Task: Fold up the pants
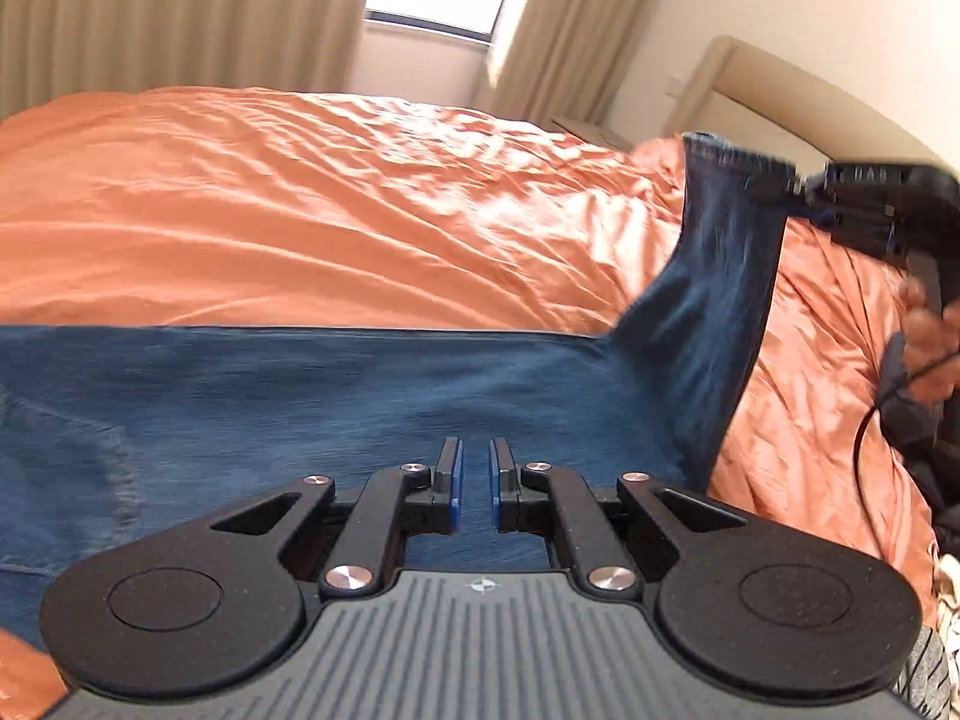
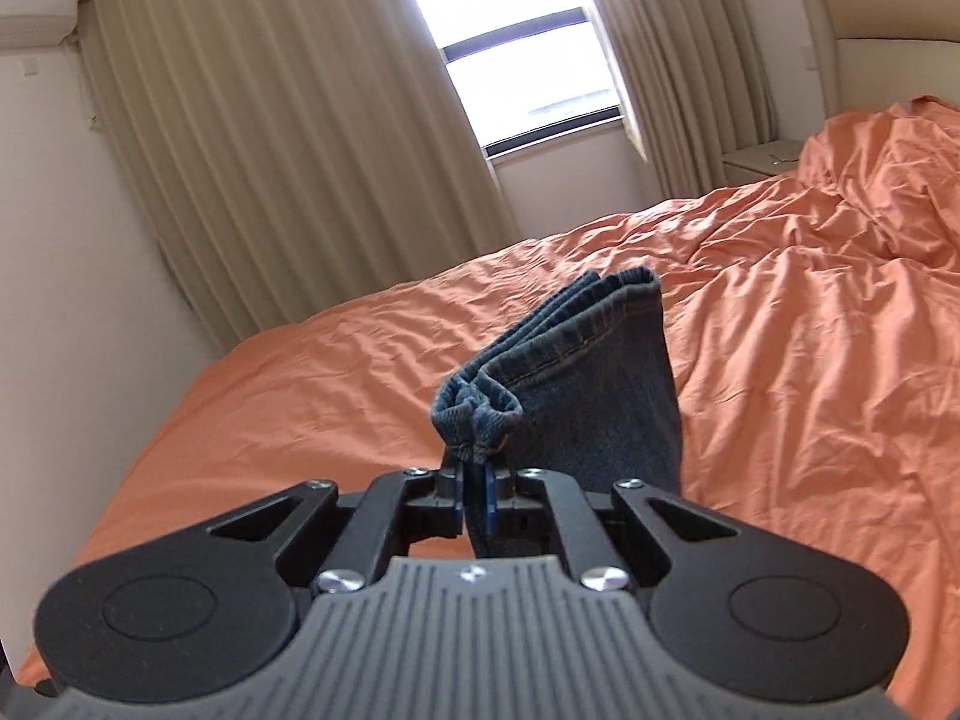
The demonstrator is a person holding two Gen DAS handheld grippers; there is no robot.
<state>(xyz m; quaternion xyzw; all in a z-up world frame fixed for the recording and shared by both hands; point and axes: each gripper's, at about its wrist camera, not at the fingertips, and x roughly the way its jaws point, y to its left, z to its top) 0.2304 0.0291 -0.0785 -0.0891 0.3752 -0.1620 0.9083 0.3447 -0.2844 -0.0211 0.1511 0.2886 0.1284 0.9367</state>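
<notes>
Blue jeans lie flat across the orange bed, legs stacked together. My left gripper hovers low over the middle of the jeans, its jaws a narrow gap apart with nothing between them. My right gripper is shut on the bunched leg hems and holds them lifted off the bed. In the left wrist view the right gripper shows at the far right, pulling the leg ends up from the bed.
The orange bedsheet is wrinkled and covers the whole bed. A beige headboard and a nightstand stand at the right. Curtains and a window are behind the bed. A black cable hangs by the person's hand.
</notes>
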